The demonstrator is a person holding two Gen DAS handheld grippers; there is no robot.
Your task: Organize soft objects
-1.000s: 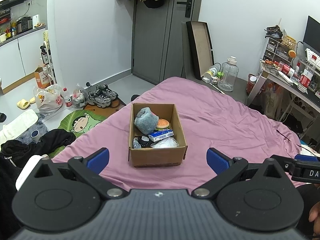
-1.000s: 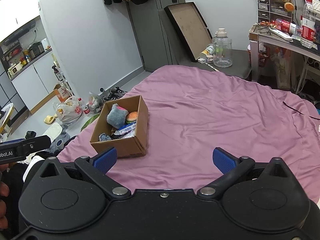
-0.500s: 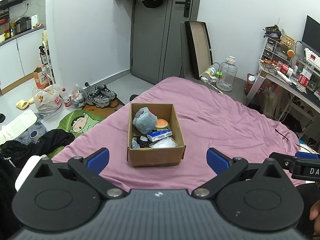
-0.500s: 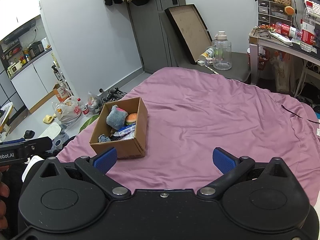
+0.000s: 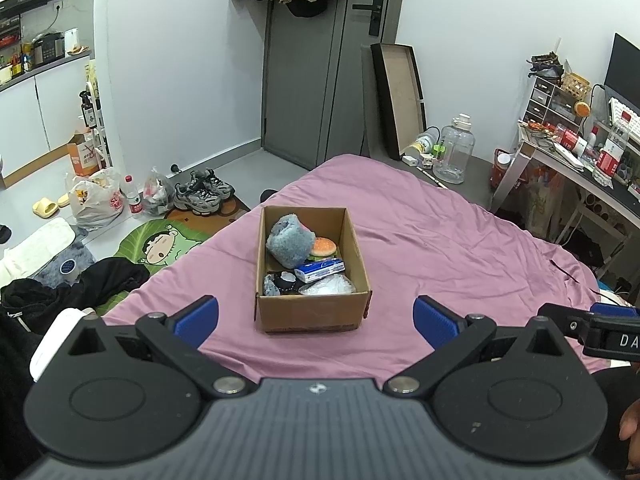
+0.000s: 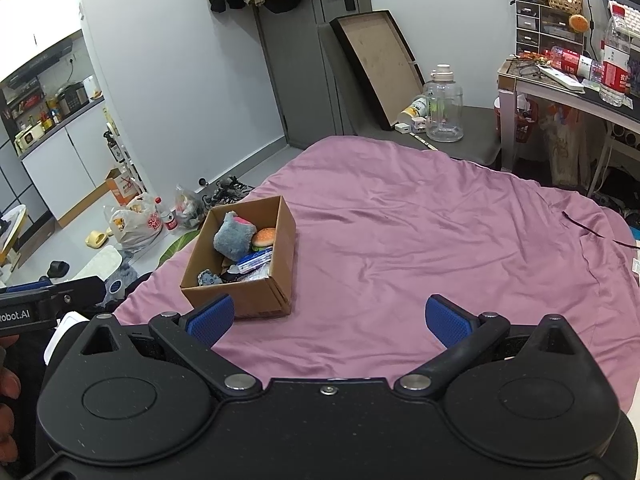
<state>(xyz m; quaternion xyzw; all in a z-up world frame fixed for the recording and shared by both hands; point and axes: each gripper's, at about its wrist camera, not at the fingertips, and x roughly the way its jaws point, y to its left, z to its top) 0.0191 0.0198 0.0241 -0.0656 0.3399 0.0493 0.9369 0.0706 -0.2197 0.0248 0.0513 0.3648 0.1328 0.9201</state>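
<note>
A purple bedsheet covers the bed, and an open cardboard box sits on it near the left edge. Inside the box lie a grey-blue plush toy, a clear plastic bag, a blue-and-white tissue pack and a small burger toy. The left gripper and right gripper both hover short of the box, jaws spread wide and empty.
</note>
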